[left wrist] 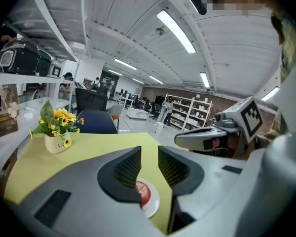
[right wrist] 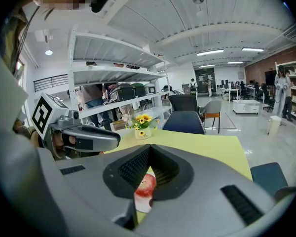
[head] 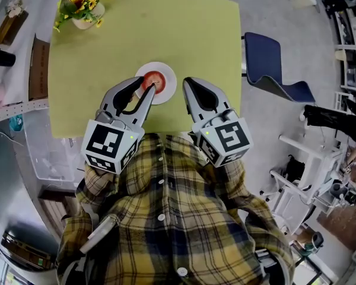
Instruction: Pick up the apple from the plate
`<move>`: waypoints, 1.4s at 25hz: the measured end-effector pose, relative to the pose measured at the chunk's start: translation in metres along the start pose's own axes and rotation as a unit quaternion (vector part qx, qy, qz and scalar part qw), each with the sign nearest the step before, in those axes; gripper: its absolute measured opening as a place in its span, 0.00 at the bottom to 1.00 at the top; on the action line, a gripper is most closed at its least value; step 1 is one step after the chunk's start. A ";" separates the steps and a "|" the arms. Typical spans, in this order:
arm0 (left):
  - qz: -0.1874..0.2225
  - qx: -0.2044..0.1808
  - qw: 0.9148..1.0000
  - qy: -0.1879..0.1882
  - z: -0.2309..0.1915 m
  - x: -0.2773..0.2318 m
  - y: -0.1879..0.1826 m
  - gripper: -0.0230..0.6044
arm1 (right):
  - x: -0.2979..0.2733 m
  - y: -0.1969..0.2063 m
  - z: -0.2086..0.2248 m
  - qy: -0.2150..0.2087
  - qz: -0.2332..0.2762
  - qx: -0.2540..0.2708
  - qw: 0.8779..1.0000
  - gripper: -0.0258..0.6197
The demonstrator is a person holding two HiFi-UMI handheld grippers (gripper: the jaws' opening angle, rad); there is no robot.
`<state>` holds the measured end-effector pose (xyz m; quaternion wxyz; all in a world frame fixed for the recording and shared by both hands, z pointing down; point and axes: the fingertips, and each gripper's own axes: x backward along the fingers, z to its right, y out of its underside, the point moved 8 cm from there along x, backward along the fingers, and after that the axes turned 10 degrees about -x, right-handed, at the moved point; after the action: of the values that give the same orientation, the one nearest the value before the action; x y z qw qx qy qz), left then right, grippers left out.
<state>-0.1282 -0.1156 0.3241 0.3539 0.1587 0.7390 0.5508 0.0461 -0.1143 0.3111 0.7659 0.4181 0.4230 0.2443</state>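
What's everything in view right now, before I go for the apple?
table: one, yellow-green, centre of the head view
plate: one, white, on the table near its front edge
apple: one, red, on the plate
sunflower pot: one, yellow flowers in a white pot, table's far left corner
chair: one, dark blue, right of the table
plaid shirt: one, yellow and dark, bottom of the head view
left tongs: one, grey, open, above the plate
right tongs: one, grey, shut, just right of the plate
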 end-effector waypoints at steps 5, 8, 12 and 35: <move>-0.010 0.005 1.000 0.002 -0.002 -0.005 0.007 0.29 | -0.002 0.003 0.004 -0.004 -0.004 0.000 1.000 0.04; -0.027 0.011 1.000 0.006 -0.003 -0.011 0.014 0.34 | -0.003 0.003 0.007 -0.004 -0.002 -0.002 1.000 0.04; -0.047 0.019 0.999 0.014 -0.005 -0.019 0.027 0.40 | -0.003 0.006 0.012 -0.001 -0.007 -0.004 1.000 0.04; -0.147 -0.046 0.987 0.041 -0.009 -0.068 0.102 0.71 | -0.017 0.039 0.035 0.012 -0.047 -0.037 0.998 0.04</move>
<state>-0.1026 -0.1295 0.4440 0.4071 0.0092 0.7423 0.5321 0.0664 -0.1207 0.3623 0.7865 0.3660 0.4415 0.2290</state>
